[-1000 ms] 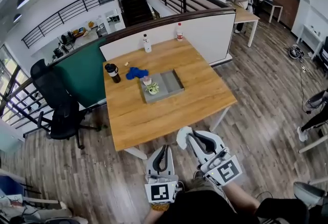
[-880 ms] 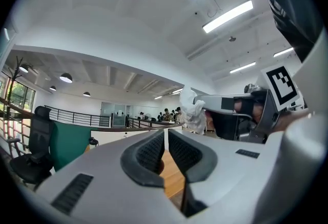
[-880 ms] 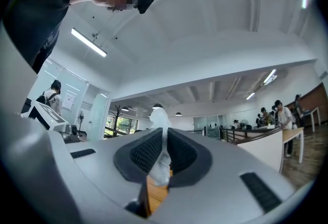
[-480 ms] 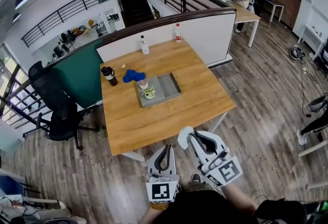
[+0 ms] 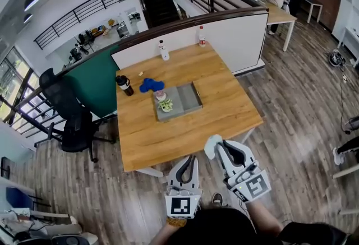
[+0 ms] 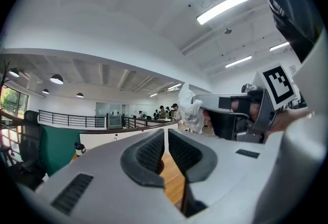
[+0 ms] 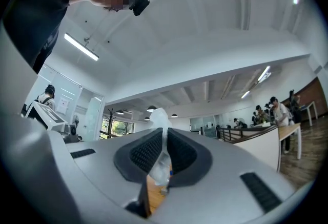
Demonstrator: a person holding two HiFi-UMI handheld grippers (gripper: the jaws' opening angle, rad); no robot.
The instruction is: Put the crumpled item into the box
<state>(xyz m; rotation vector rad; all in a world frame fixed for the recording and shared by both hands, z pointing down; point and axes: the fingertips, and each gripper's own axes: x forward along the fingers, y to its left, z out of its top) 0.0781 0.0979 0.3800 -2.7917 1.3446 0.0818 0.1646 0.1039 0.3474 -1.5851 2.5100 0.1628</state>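
Note:
My right gripper [image 5: 216, 147] is shut on a white crumpled item [image 5: 211, 146], held just off the near edge of the wooden table [image 5: 224, 98]. In the right gripper view the crumpled item [image 7: 160, 121] sticks up between the closed jaws of that gripper [image 7: 164, 141]. A low grey box [image 5: 189, 105] lies at the table's middle, with two small things in its left end. My left gripper [image 5: 190, 161] hangs beside the right one, shut and empty. From the left gripper view [image 6: 166, 138], the crumpled item [image 6: 190, 110] shows at the right.
On the table are a blue lump [image 5: 150, 84], a dark cup [image 5: 124, 82] and two bottles [image 5: 163, 49] by the far partition. A black office chair [image 5: 70, 118] stands to the left. People sit at desks at the back right.
The whole view has shifted a little; both grippers sit slightly further right in it. The right gripper keeps its hold on the crumpled item.

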